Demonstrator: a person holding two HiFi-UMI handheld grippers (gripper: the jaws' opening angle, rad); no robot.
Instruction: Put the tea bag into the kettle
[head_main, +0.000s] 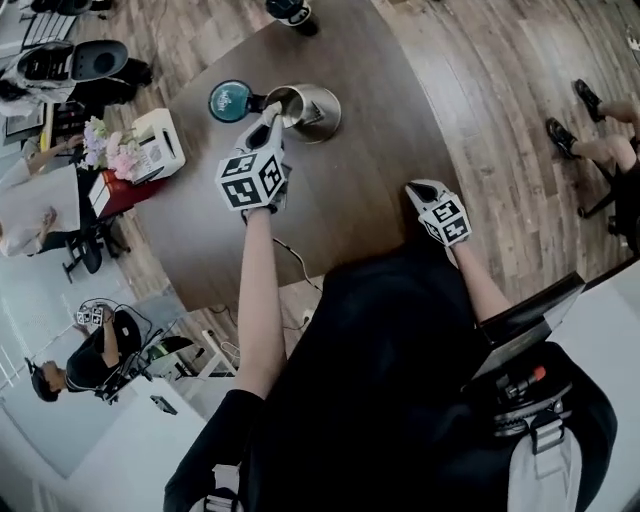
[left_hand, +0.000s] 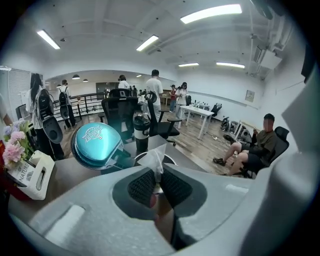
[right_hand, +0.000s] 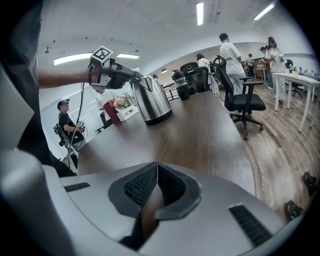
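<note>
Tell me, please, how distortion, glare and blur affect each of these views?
Head view: fisheye curves the table and floorboards. Left gripper view: ceiling lights glare, tea bag is sharp, the seated person has a mosaicked face. Right gripper view: black vignette, kettle crisp.

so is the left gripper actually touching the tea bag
Touching. In the left gripper view, the left gripper has its pads closed on the tea bag, whose top pokes out above them.
</note>
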